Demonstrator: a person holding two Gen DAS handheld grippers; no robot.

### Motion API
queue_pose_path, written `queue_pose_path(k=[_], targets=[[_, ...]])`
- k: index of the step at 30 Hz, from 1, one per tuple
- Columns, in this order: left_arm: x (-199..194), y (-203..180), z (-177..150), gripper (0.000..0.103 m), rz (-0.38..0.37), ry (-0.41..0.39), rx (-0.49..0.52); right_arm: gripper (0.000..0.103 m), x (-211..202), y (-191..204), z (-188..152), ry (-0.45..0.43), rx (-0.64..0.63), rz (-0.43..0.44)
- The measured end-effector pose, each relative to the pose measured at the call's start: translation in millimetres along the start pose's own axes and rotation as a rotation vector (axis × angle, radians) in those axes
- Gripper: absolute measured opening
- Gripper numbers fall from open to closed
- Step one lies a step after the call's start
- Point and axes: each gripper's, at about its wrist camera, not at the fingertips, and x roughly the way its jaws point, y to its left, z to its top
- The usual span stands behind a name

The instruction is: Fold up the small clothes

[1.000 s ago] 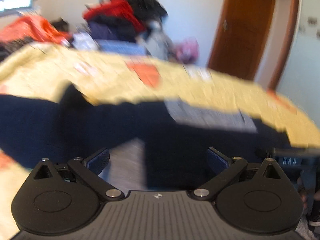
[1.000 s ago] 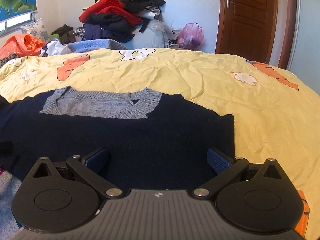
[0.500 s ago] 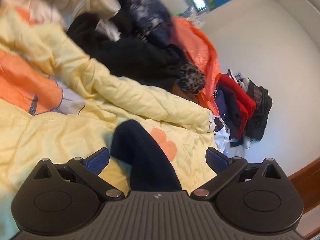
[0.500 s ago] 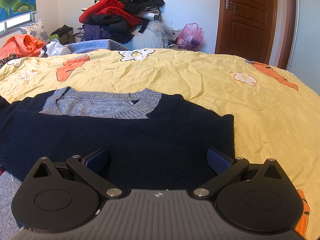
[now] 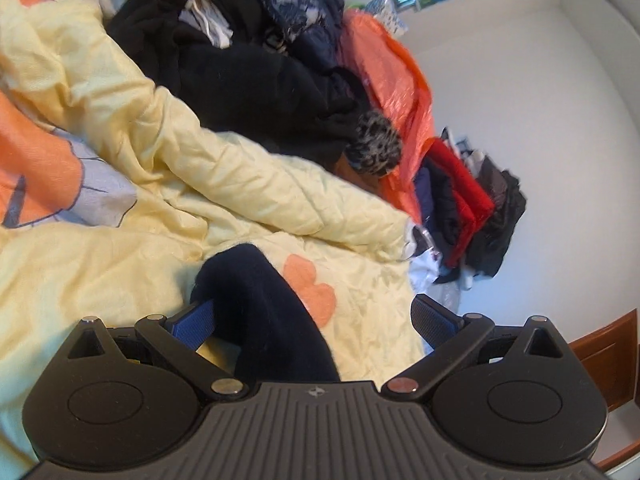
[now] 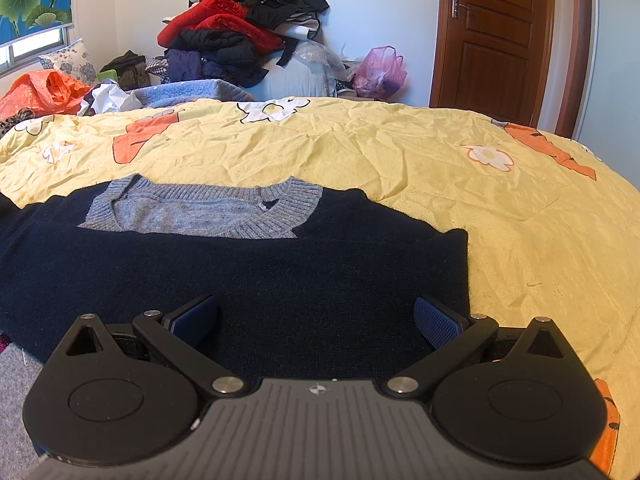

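A navy knit sweater [image 6: 240,276] with a grey collar [image 6: 200,216] lies flat on the yellow bedspread [image 6: 400,160], neck away from me. My right gripper [image 6: 316,314] hovers open low over its lower right part, with nothing pinched. In the left wrist view, the sweater's navy sleeve [image 5: 256,300] stretches out over the yellow bedspread [image 5: 120,272]. My left gripper [image 5: 310,312] is open around the sleeve's end, and the cloth lies against the left blue pad [image 5: 192,320]. The right pad [image 5: 432,316] stands well apart from it.
A heap of dark clothes [image 5: 248,68] and an orange bag [image 5: 400,92] lie beyond a rumpled fold of the bedspread. A pile of red and black clothes [image 6: 240,32] and a pink bag [image 6: 380,72] stand by the far wall. A brown door [image 6: 496,36] is at the right.
The left gripper swung from the sweater's body to the sleeve end and has crept slightly closer around it. The right gripper has barely moved.
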Motion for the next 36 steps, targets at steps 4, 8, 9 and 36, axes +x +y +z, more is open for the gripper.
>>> queue_pose_path(k=[4,8,9,36], targets=[[15.5,-14.9,0.8,0.015,0.141,0.008,0.141,0.103,-0.1,0.5,0.0,0.000,0.000,0.000],[8.0,-39.1,-11.9,0.007,0.244,-0.070,0.280,0.103,0.0,0.1,-0.1,0.000,0.001,0.000],[-0.2,-51.3,-19.8,0.007,0.228,-0.107,0.324,0.103,-0.1,0.6,-0.1,-0.001,0.001,0.000],[-75.4,-89.8,-306.3,0.007,-0.008,0.152,1.096,0.103,0.7,2.3,1.0,-0.004,0.010,0.000]])
